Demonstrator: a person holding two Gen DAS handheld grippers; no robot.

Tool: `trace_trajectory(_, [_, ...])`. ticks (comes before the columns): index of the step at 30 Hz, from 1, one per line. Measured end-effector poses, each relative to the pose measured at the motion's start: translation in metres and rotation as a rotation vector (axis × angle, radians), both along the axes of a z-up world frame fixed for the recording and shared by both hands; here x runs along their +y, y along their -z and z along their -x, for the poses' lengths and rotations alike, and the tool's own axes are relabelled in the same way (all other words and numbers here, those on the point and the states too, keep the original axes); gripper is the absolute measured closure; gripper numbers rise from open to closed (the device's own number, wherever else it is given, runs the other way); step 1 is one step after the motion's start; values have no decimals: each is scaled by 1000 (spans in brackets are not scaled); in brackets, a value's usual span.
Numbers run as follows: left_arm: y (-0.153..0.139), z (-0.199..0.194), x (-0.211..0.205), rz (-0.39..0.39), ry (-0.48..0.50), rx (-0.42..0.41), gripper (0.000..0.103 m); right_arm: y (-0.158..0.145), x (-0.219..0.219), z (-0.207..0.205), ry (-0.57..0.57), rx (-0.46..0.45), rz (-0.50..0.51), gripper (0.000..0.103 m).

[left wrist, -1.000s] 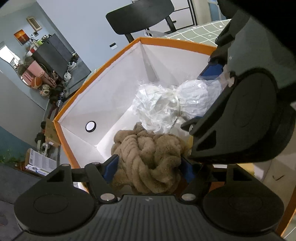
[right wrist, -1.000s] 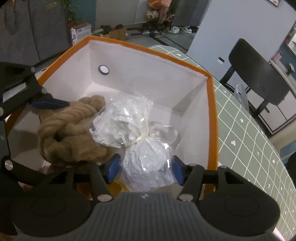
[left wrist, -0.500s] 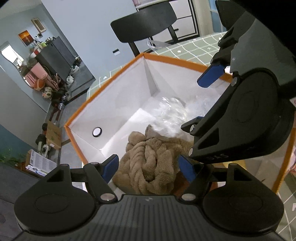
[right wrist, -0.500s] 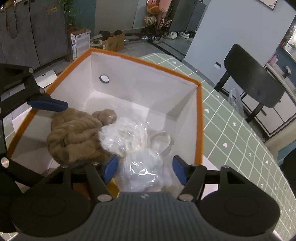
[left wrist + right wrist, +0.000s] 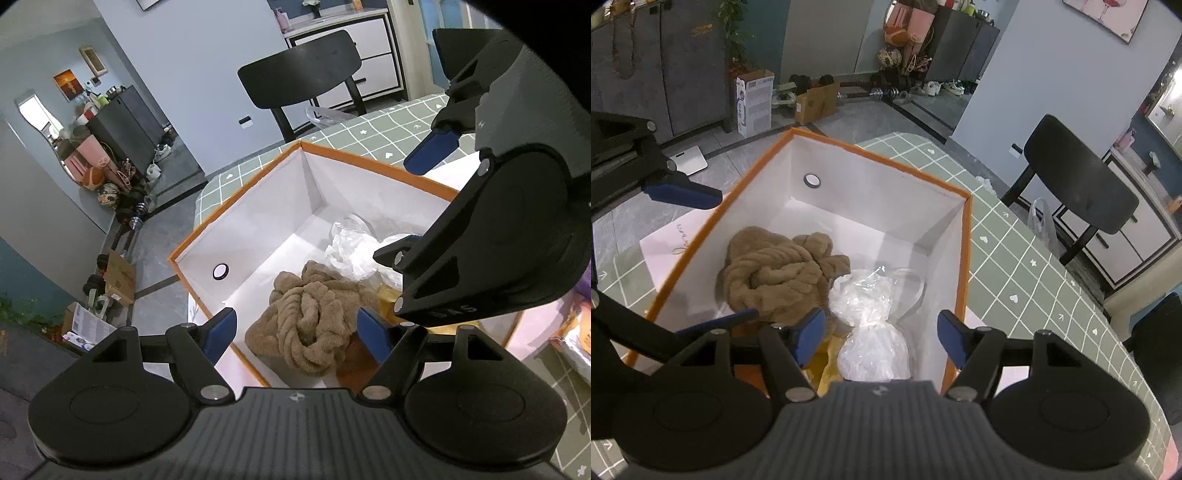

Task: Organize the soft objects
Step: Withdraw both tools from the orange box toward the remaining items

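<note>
Between the blue pads of the left gripper (image 5: pixel 297 334), whose jaws stand wide and grip nothing, a knotted brown plush rope (image 5: pixel 312 321) lies on the white floor of the orange-rimmed box (image 5: pixel 236 210). Just beyond it, at two o'clock, sits a white bundle tied in clear plastic (image 5: pixel 352 251), touching the rope. The right gripper (image 5: pixel 881 341) hovers over that bundle (image 5: pixel 870 332); its jaws are opening, pads clear of the plastic. Beneath the box spreads a green checked tablecloth (image 5: pixel 1027 280). Farther off, at one o'clock, a black chair (image 5: pixel 1078 184) stands beside the table.
</note>
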State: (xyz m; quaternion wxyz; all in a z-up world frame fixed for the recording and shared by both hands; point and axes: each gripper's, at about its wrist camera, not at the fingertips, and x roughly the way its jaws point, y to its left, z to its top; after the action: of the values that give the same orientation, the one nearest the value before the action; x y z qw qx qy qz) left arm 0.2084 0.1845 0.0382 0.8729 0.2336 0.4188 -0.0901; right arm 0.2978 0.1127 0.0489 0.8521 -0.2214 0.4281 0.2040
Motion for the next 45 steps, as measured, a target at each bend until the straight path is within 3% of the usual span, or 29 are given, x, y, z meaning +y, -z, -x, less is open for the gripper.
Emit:
trace_trajectory(18, [-28, 48, 3, -2, -4, -67, 15, -44, 1, 59, -45, -59, -11, 33])
trace_trajectory(28, [-33, 83, 1, 14, 21, -103, 13, -52, 1, 103, -83, -80, -22, 33])
trace_trajectory(36, [-11, 128, -9, 45, 96, -106, 12, -34, -12, 146, -143, -42, -48, 33])
trace_trajectory(45, [34, 185, -28, 107, 175, -44, 13, 15, -37, 205, -204, 61, -104, 32])
